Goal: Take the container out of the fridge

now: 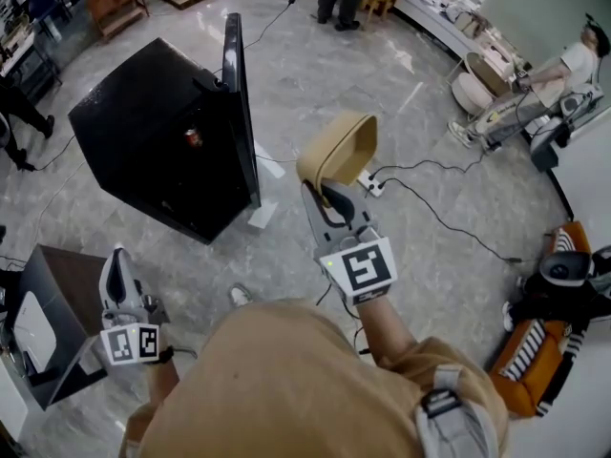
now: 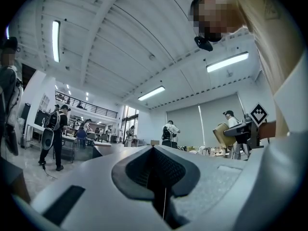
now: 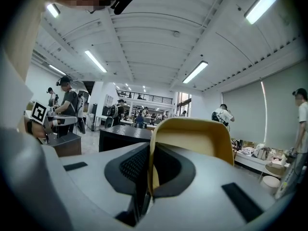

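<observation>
Head view with both gripper views, read from left to right. The left gripper (image 1: 116, 259) is hanging at the lower left with its jaws lying pressed together and nothing between them, as the left gripper view (image 2: 155, 150) is confirming; just to its left a small dark table (image 1: 59, 277) is standing on the floor (image 1: 315, 74). Beyond and to the right of those fingers, well apart from them, the black fridge (image 1: 143, 146) is standing with its door (image 1: 240, 113) swung open, and a red can (image 1: 192, 137) is showing inside. Further right, the right gripper (image 1: 331, 198) is pinching the tan container (image 1: 340, 149) by one side wall, its jaws standing almost together with only that thin wall between the pads. In the right gripper view the gripped wall is running straight down between the two fingers (image 3: 130, 170), while the rest of the container (image 3: 202, 138) is rising above them and spreading to their right, its hollow side facing the camera. The container is thus sitting just past the fingertips, clear of the floor, outside the fridge and well to the right of the open door. On the floor just right of the container, a white power strip (image 1: 371, 185) is lying with a dark cable (image 1: 449, 225) trailing away to the right.
</observation>
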